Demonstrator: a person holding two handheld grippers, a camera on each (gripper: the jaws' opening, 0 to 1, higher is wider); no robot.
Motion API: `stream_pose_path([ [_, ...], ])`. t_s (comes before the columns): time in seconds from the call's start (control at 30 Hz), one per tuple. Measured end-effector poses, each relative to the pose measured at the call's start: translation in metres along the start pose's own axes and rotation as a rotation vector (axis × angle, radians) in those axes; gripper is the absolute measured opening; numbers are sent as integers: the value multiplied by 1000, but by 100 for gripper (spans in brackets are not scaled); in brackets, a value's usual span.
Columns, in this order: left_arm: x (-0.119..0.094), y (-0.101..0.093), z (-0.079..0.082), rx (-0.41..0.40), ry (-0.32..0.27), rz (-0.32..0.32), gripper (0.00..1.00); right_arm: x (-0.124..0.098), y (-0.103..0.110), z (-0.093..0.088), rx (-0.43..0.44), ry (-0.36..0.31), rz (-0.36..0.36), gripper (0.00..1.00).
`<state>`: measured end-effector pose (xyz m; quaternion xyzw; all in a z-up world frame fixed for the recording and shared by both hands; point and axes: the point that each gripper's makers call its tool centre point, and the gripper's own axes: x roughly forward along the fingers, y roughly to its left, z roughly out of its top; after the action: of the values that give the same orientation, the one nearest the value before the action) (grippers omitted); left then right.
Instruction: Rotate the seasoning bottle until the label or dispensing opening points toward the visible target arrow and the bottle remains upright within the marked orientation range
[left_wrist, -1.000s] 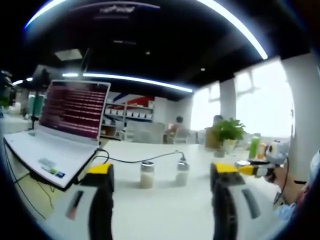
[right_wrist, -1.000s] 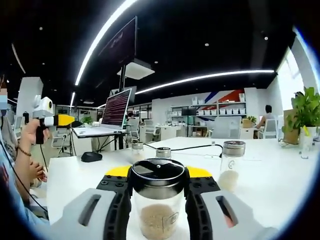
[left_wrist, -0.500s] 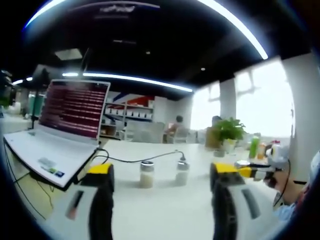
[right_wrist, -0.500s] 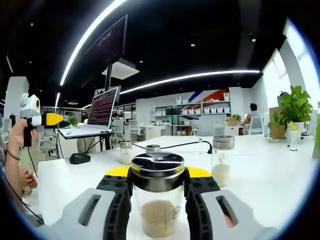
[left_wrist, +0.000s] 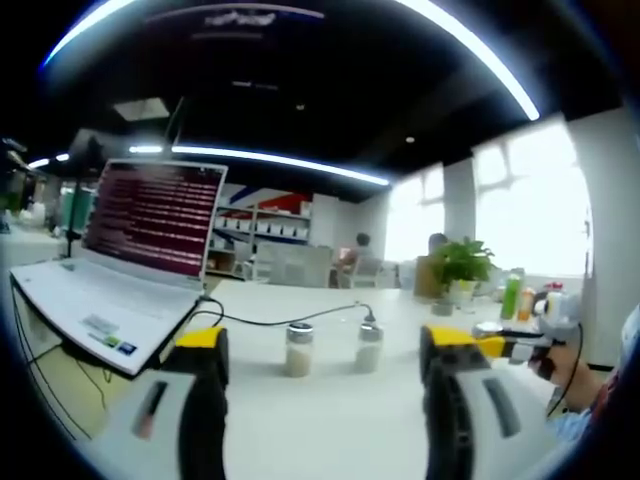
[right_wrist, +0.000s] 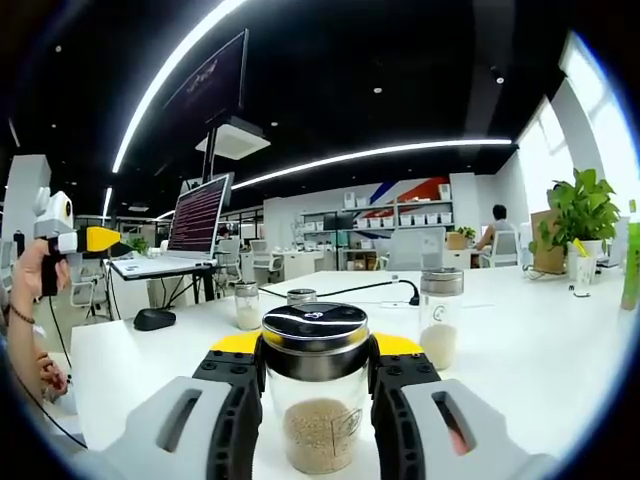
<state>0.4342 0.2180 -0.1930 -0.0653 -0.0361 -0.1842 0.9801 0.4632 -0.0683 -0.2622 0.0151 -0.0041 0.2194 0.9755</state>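
Right gripper view: seasoning bottle (right_wrist: 315, 400) is pinched upright between the jaws of the right gripper (right_wrist: 316, 385), black jaw pads pressed against the glass just under the dark metal lid (right_wrist: 314, 325). Brownish granules are seen in the lower part of the glass, with a small printed mark on the front. The bottle is held over the near part of the white table (right_wrist: 520, 370); whether its base touches the surface cannot be told, since the base is cut off at the picture's lower edge.

Three more glass shakers are seen further back: one with white powder (right_wrist: 440, 320) to the right, a small one (right_wrist: 246, 304) to the left, another (right_wrist: 301, 297) just behind the lid. A black cable (right_wrist: 375, 290) runs behind them. A dark mouse (right_wrist: 154, 319) lies at the left table edge, an open laptop (right_wrist: 190, 235) is raised beyond it, a potted plant (right_wrist: 580, 215) stands far right.

Left gripper (left_wrist: 325, 400) is spread wide with nothing between the jaws, held above the table (left_wrist: 330, 420). It is also seen at far left in the right gripper view (right_wrist: 85, 240), held up in a hand (right_wrist: 30, 285), well apart from the bottle.

Left gripper view: two small shakers (left_wrist: 298, 349) (left_wrist: 368, 346) stand side by side ahead, the laptop (left_wrist: 120, 260) to the left, the plant (left_wrist: 458, 265) further back on the right.
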Motion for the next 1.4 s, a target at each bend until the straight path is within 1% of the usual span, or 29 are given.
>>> stream_pose_path([
  [0.1,-1,1,1,1,-5,6,83,0,0,0,-6,3,5,41],
  [0.17,-1,1,1,0,-4,7,83,-1,1,1,9,0,10,53],
  [0.23,-1,1,0,-2,-2,7,83,-2,2,4,5,-7,3,65],
  [0.27,-1,1,-1,-2,-1,6,83,-3,2,6,-4,-10,6,66],
  [0.37,0,0,-1,-1,2,1,83,-5,7,12,0,-16,41,66],
  [0.4,0,-1,-1,0,2,0,83,-4,10,12,-1,-9,56,66],
  [0.43,-1,-1,0,2,0,-2,83,-4,15,12,-10,9,87,67],
  [0.47,-1,-2,0,3,-2,-3,83,-5,16,14,-10,12,95,68],
  [0.53,-2,-2,1,2,-5,-3,83,-7,20,24,-27,-6,115,69],
  [0.6,-3,-1,1,0,-7,0,83,-10,25,32,-54,-8,144,71],
  [0.67,-4,1,1,-2,-8,2,83,-13,27,41,-32,-38,165,70],
  [0.7,-4,1,2,-5,-10,2,83,-16,28,46,-39,-39,182,70],
  [0.8,-3,3,1,8,-5,7,83,-19,26,52,-57,-35,189,71],
  [0.9,-3,5,0,26,3,23,83,-23,22,60,-96,-41,218,71],
  [1.0,-2,6,-1,18,5,26,83,-24,16,66,-100,-50,243,71],
  [1.1,1,5,-3,16,11,26,83,-22,13,66,-77,-58,298,73],
  [1.17,2,3,-4,18,17,25,83,-21,12,63,-57,-52,334,73],
  [1.2,2,3,-5,17,19,26,83,-20,10,61,-43,-46,364,73],
  [1.3,3,0,-6,29,24,19,83,-18,12,50,-53,-2,457,73],
  [1.33,4,-1,-6,31,24,17,83,-19,14,44,-61,17,503,73],
  [1.4,4,-2,-6,31,22,12,84,-17,13,36,-40,37,547,74],
])
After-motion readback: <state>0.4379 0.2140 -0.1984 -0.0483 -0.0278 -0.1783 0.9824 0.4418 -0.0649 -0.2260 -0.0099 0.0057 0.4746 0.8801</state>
